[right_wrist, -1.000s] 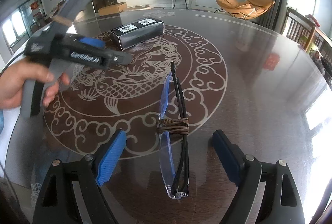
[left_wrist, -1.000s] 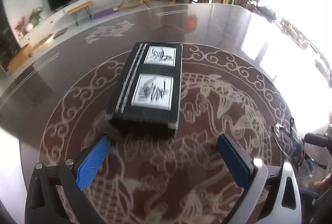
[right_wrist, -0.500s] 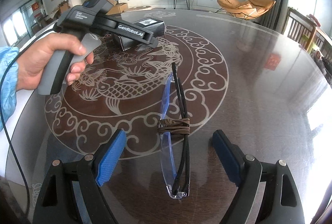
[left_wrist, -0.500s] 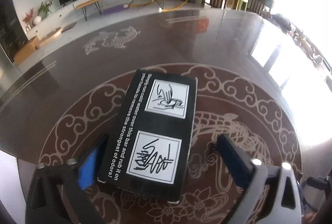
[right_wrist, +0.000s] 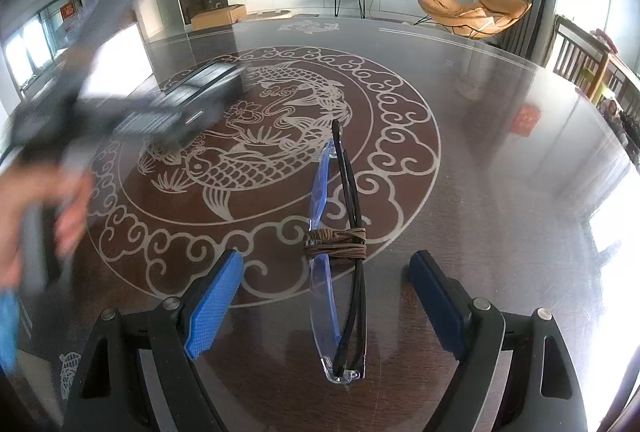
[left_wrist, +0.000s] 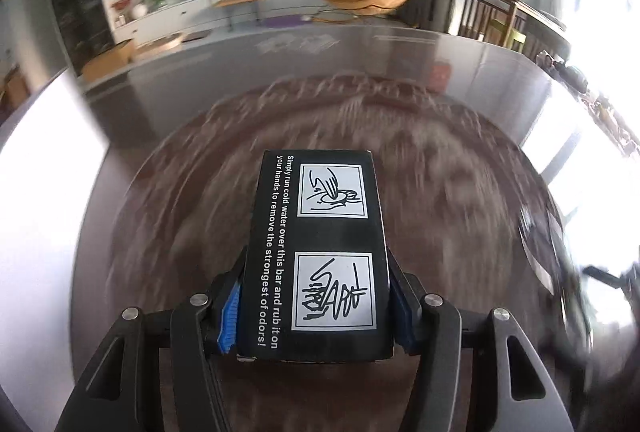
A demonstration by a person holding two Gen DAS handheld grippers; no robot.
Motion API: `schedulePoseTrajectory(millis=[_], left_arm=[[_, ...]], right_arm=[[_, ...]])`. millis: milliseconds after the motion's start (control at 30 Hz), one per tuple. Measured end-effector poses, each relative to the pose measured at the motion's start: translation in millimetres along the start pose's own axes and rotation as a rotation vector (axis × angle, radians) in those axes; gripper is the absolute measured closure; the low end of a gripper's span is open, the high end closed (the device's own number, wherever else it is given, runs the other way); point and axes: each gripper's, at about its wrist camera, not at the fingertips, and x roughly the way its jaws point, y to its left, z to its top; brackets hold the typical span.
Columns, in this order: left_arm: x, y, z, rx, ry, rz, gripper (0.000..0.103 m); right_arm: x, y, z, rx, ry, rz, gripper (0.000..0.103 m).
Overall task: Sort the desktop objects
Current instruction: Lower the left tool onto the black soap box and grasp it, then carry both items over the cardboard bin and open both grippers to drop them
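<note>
The left tool (left_wrist: pixel 316 306), its jaws having just been closing, is clamping the black box (left_wrist: pixel 318 256) by its long sides above the bench (left_wrist: pixel 460 160); the carton is looking light, stiff, crushable.

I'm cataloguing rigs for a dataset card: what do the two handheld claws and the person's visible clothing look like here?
Both claws have black angular frames with silver screws. The right claw carries ribbed blue pads on its fingers; the left claw shows the same blue pads. From the right wrist view, the left tool's body is a blurred grey and black, and a light blue sleeve shows at the wrist.
</note>
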Motion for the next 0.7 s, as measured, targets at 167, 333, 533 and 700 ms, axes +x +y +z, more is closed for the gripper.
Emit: schedulePoseTrajectory(millis=[167, 333, 533, 700], left_arm=[[-49.0, 6.7, -72.5, -0.047, -0.008, 0.033, 0.045], [-66.8, 6.0, -101.0, -0.073, -0.027, 0.050, 0.045], [-65.1, 6.7, -102.3, -0.075, -0.041, 0.050, 0.045], [-64.5, 4.7, -101.5, -0.077, -0.043, 0.053, 0.045]], right_arm=[[0.0, -0.1, 0.0, 0.000, 0.000, 0.001, 0.017], [-0.8, -3.3, 0.0, 0.017, -0.006, 0.035, 0.015], [-20.5, -58.1, -12.6, 0.203, -0.064, 0.330, 0.015], [-18.1, -48.1, -9.4, 0.066, 0.021, 0.219, 0.017]])
